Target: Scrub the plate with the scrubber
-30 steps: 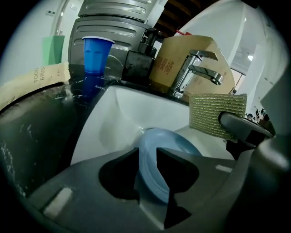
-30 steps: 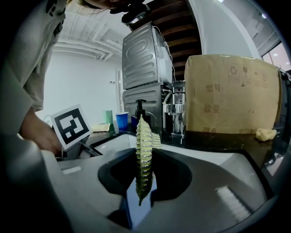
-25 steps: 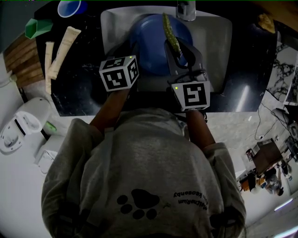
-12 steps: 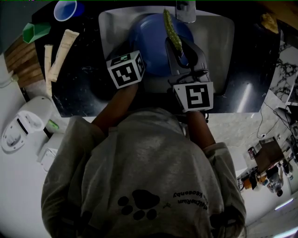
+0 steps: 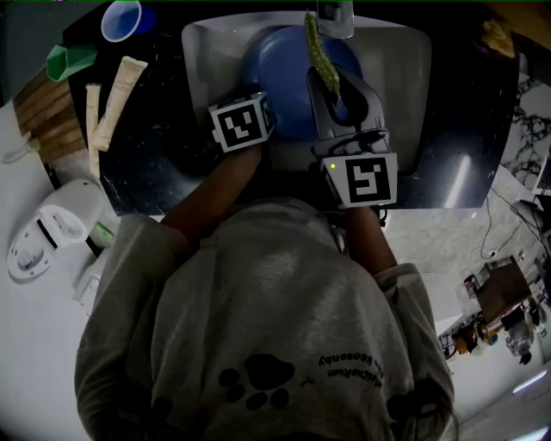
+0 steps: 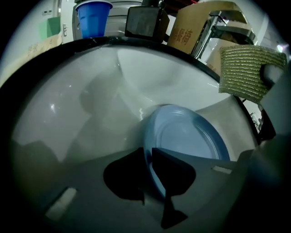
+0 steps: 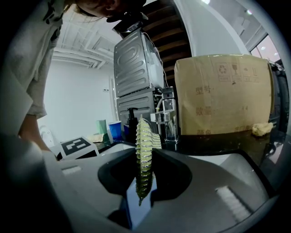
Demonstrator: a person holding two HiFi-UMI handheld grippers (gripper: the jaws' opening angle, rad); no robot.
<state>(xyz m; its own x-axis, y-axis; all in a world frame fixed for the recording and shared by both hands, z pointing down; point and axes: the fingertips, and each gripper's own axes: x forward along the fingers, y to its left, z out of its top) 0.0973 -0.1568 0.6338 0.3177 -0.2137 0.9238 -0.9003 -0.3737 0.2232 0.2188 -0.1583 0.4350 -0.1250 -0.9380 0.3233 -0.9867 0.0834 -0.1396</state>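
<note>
**Sink station: plate clamped at the rim, scrubber poised above it**

Landmark: white sink [image 5: 400, 82], set into a black countertop [image 5: 159, 138].

Edges and room: the blue plate [image 6: 191, 136] stands on edge inside the sink, tilted, with its lower rim toward the sink's near wall. The basin right of the plate is bare, and a narrower bare strip runs along the sink's left wall. From the left gripper view, the curved basin wall left of the plate is also open. On the countertop left of the sink are a blue cup [image 5: 120, 19], a green container [image 5: 69, 53] and two pale rolled items [image 5: 116, 90], all well apart from the sink rim. A cardboard box [image 7: 223, 95] stands behind the sink.

Fingers: the left gripper [image 6: 148, 173] has just been closing. Its gap is now narrow, with the plate's near rim filling it and a pad on each face. The right gripper [image 7: 144, 182] is clamped on the green-yellow scrubber [image 7: 143, 145], which is held edge-up above the plate, over the middle of the sink. I cannot tell whether the scrubber touches the plate.
</note>
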